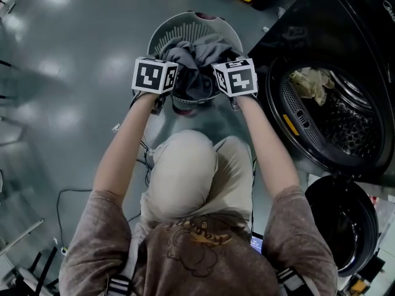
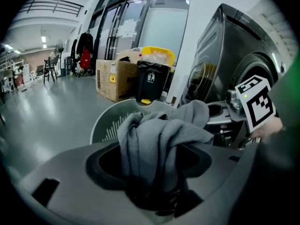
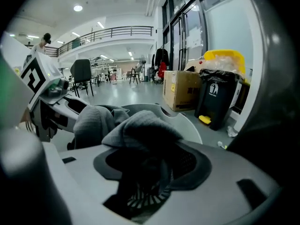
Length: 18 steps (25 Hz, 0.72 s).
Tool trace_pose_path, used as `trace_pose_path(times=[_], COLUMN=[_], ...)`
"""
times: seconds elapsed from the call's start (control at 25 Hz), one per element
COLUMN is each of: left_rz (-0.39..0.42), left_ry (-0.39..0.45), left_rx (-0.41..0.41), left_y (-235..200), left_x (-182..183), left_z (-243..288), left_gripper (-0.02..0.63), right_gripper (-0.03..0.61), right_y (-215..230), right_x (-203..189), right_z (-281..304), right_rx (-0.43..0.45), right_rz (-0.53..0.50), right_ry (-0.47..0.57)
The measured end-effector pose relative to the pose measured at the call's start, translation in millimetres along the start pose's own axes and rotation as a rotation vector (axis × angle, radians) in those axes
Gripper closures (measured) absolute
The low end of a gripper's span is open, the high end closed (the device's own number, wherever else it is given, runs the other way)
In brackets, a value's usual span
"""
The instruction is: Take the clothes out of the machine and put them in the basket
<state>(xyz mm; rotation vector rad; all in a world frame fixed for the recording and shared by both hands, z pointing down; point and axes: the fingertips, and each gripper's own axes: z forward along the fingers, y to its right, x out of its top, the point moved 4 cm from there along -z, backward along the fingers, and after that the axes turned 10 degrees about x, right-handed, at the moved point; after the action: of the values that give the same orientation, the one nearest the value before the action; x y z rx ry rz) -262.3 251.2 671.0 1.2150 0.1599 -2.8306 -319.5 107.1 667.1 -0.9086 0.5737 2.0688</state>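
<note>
The left gripper has its jaws partway spread. A bunch of the gray cloth sits in the gap between them. The right gripper is partway spread too, with a darker fold of the same cloth between its jaws. The cloth covers the tips of both grippers, so the pads are hard to make out.

Both grippers are low over the round basket on the floor, and the gray cloth is piled in it. The cloth and the grippers hide the near side of the basket.

The washing machine stands just beside the basket, and the picture edge cuts part of it off. Its door hangs open. A pale cloth lies in the drum.
</note>
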Motion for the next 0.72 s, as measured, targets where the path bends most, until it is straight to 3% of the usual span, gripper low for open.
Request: trace_pose_path(times=[0.2, 0.36, 0.72], left_rz=[0.009, -0.037, -0.001], left_ry=[-0.031, 0.033, 0.187], left_rx=[-0.013, -0.035, -0.085], left_y=[0, 1, 37], left_x=[-12, -8, 24], left_z=[-11, -30, -78], left_gripper=[0.290, 0.284, 0.257], right_gripper=[0.334, 0.312, 0.310], right_y=[-3, -14, -28], right_x=[-15, -14, -9], right_z=[-15, -28, -83], right_rx=[0.012, 0.016, -0.018], right_rz=[0.035, 0.055, 0.055], right_ry=[-0.017, 0.017, 0.123])
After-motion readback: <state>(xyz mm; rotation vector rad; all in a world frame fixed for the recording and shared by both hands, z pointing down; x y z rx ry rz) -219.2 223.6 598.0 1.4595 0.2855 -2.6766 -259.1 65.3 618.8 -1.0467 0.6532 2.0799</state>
